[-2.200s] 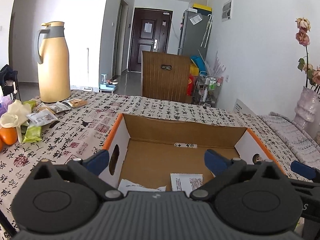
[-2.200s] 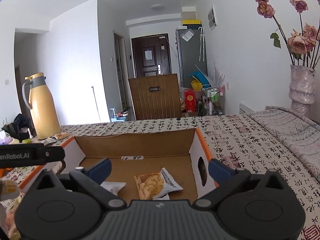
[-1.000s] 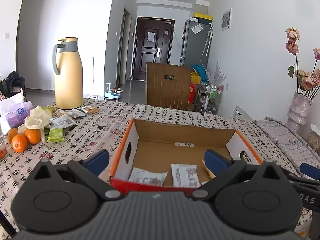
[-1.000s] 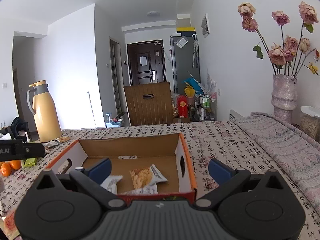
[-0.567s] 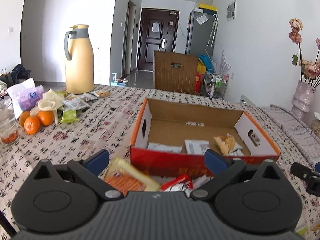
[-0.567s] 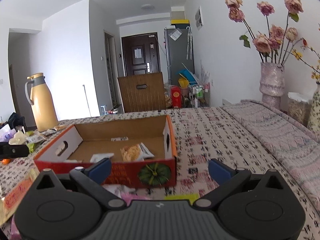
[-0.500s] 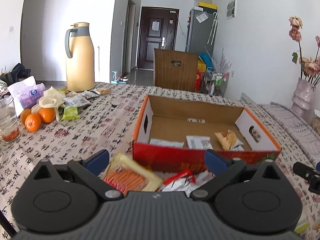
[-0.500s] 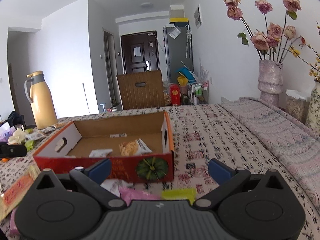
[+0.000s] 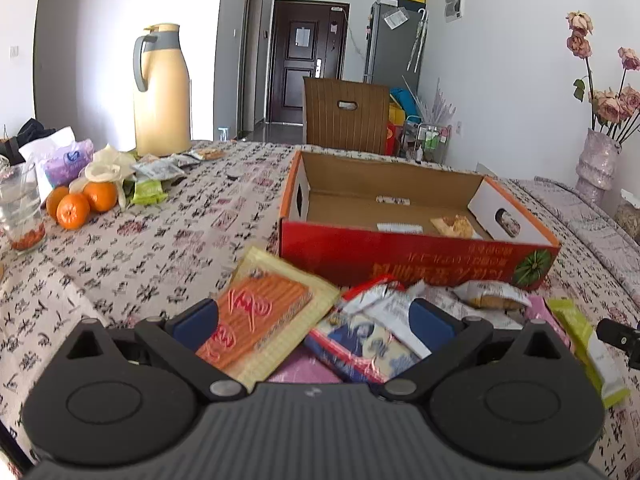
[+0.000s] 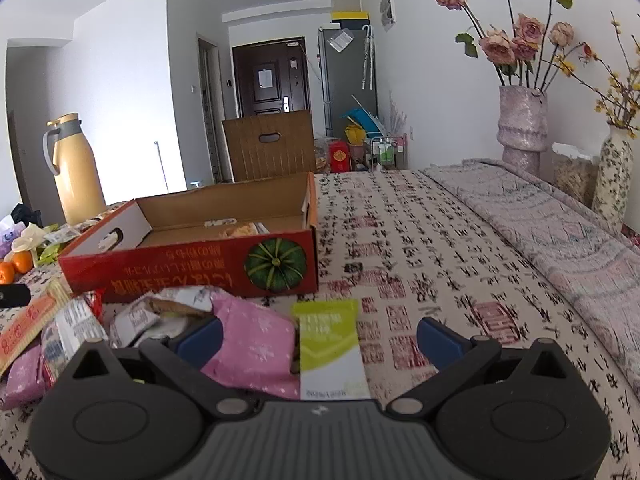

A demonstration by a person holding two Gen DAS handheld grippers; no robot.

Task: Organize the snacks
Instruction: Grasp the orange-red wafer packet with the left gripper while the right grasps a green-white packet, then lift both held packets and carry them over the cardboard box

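Observation:
A red cardboard box (image 9: 416,258) with a few snack packets inside stands on the patterned tablecloth; it also shows in the right wrist view (image 10: 192,270). A pile of snack packets lies in front of it. My left gripper (image 9: 314,322) is open and empty above an orange-and-yellow packet (image 9: 268,308) and a blue-and-red packet (image 9: 360,346). My right gripper (image 10: 318,338) is open and empty above a pink packet (image 10: 254,346) and a green-and-white packet (image 10: 330,350).
A yellow thermos jug (image 9: 160,92), oranges (image 9: 82,202), a glass (image 9: 20,210) and more packets (image 9: 154,172) sit at the table's left. Vases with dried roses (image 10: 520,120) stand at the right. A wooden chair (image 9: 346,116) is behind the table.
Both grippers have pulled back from over the box toward the near side of the table and lowered. The snack pile in front of the box has come into view under them.

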